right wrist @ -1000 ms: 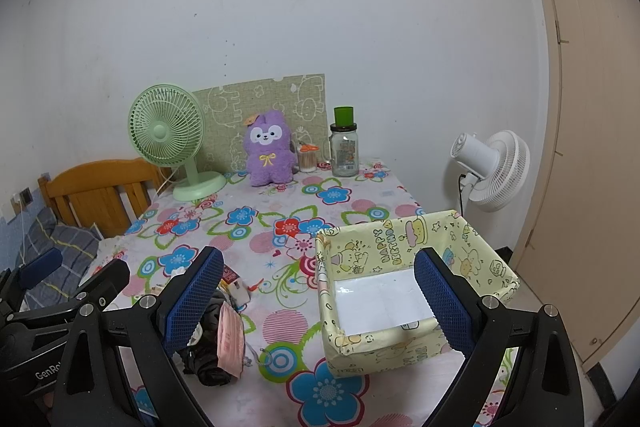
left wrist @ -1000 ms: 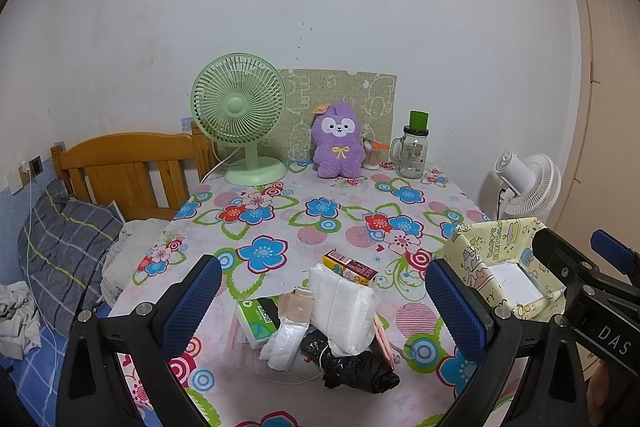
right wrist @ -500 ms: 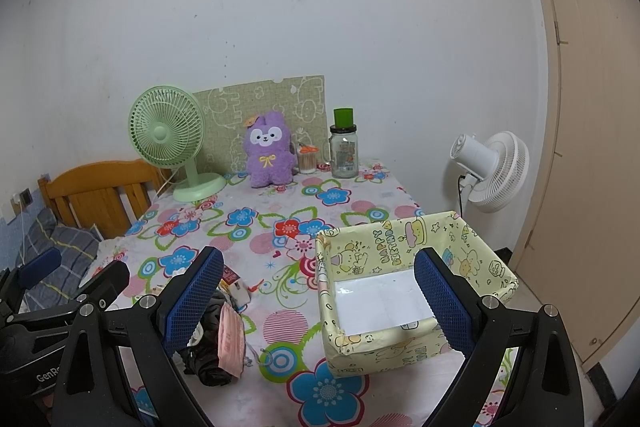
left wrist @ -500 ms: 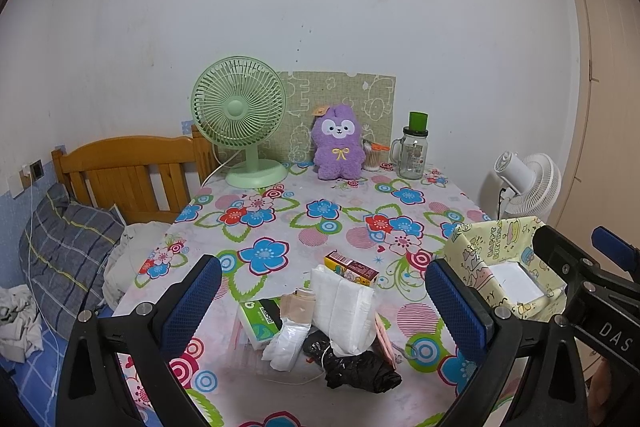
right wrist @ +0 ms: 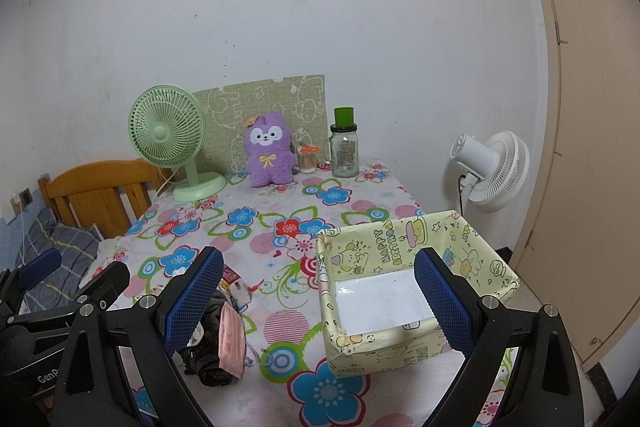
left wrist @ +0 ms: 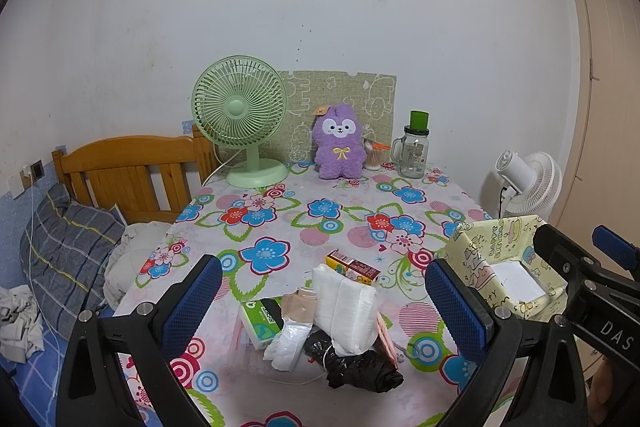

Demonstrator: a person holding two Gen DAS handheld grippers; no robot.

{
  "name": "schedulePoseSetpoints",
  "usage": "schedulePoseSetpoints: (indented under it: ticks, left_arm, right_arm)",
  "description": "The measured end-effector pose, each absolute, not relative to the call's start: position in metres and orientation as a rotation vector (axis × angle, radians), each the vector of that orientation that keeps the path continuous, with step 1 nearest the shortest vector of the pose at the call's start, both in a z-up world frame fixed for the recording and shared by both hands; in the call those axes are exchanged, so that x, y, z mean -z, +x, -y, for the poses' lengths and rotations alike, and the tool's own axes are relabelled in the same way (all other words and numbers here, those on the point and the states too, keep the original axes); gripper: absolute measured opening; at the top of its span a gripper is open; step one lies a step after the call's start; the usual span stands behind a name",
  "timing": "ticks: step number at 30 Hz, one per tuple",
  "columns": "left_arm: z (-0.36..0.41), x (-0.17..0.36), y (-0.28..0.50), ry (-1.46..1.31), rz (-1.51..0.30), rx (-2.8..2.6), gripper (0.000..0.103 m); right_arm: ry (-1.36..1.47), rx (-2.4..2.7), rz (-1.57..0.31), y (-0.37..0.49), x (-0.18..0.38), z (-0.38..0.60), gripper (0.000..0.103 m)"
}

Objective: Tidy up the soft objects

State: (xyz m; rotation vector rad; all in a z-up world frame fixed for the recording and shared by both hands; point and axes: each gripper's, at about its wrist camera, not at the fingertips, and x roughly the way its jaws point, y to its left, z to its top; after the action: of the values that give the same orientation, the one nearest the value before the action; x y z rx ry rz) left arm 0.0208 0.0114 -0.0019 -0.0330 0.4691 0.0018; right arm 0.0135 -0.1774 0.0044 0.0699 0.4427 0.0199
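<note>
Soft packets (left wrist: pixel 344 311) are heaped at lower centre of the left view, near the table's front edge, framed by the widely spread left gripper (left wrist: pixel 324 303). The right gripper (right wrist: pixel 318 301), likewise spread, is held over the yellow box (right wrist: pixel 380 255) at lower right; bare flowered tablecloth (left wrist: pixel 320 211) is left behind.

two fans (left wrist: pixel 239 115), one plush (left wrist: pixel 339 143), one box (right wrist: pixel 412 291)

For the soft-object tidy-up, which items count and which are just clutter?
Job:
white tissue pack
black plastic bag
pink face mask
yellow paper box

Lying about:
green desk fan
purple plush toy
glass jar
</note>
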Motion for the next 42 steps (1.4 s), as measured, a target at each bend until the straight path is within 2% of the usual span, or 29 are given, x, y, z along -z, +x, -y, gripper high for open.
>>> schedulePoseSetpoints:
  ticks: [15, 25, 42]
  left_arm:
    - [-0.019, 0.006, 0.023, -0.015, -0.478, -0.014, 0.100]
    - [-0.032, 0.025, 0.035, -0.002, -0.514, -0.017, 0.099]
    - [-0.061, 0.069, 0.059, -0.009, -0.627, -0.022, 0.093]
  right_arm:
    - [0.071, -0.030, -0.454, 0.017, -0.002, 0.172, 0.098]
    - [0.064, -0.064, -0.489, 0.035, 0.010, 0.146, 0.098]
    - [0.035, -0.126, -0.589, 0.061, 0.049, 0.094, 0.098]
